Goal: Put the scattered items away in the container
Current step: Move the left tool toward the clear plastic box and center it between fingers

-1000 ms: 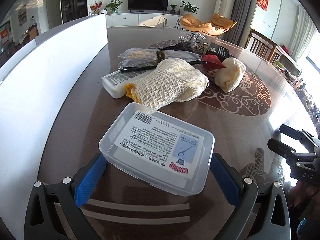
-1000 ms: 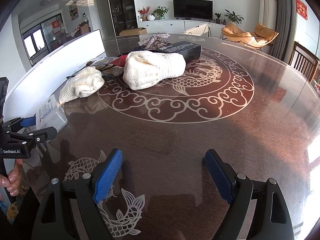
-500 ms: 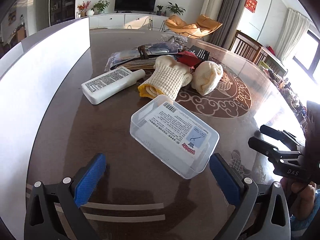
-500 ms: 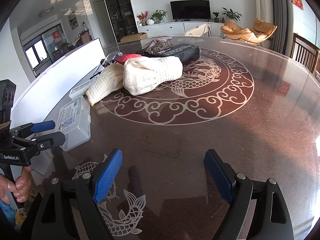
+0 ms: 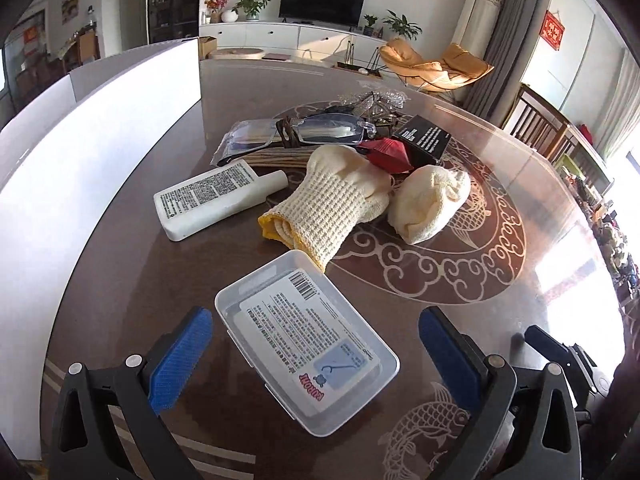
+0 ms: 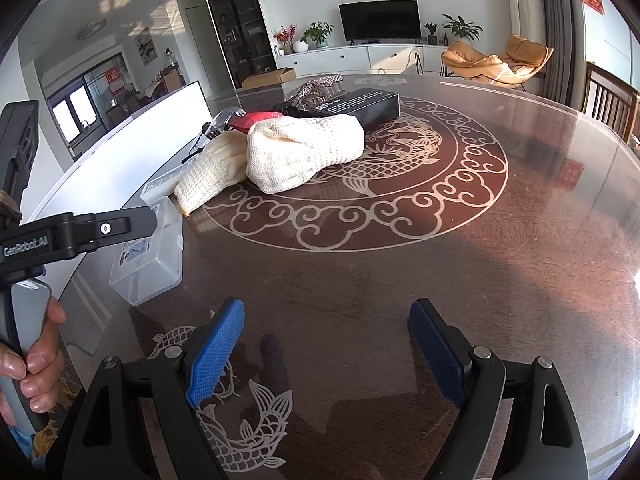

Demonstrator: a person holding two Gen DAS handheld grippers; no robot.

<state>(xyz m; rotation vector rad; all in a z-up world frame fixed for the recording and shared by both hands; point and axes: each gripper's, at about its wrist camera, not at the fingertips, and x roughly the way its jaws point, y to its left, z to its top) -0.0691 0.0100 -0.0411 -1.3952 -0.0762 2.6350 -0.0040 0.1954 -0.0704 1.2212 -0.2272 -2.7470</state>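
1. Our left hand-held gripper (image 5: pixel 312 364) stands released, its jaws wide on either side of the clear plastic box (image 5: pixel 306 340) – framed for a grasp, we judge.
2. The box lies flat on the tabletop (image 5: pixel 120 264), label up, its long axis diagonal, from far-left to near-right.
3. Our right hand-held gripper (image 6: pixel 326 354) hangs released over bare tabletop – empty, well apart from the knit gloves (image 6: pixel 304 152).

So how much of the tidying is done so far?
Nothing looks packed yet. The clear plastic box sits shut between the open left gripper, not gripped. The right gripper hangs open and empty. The white bottle, two knitted gloves, glasses and black box lie scattered.
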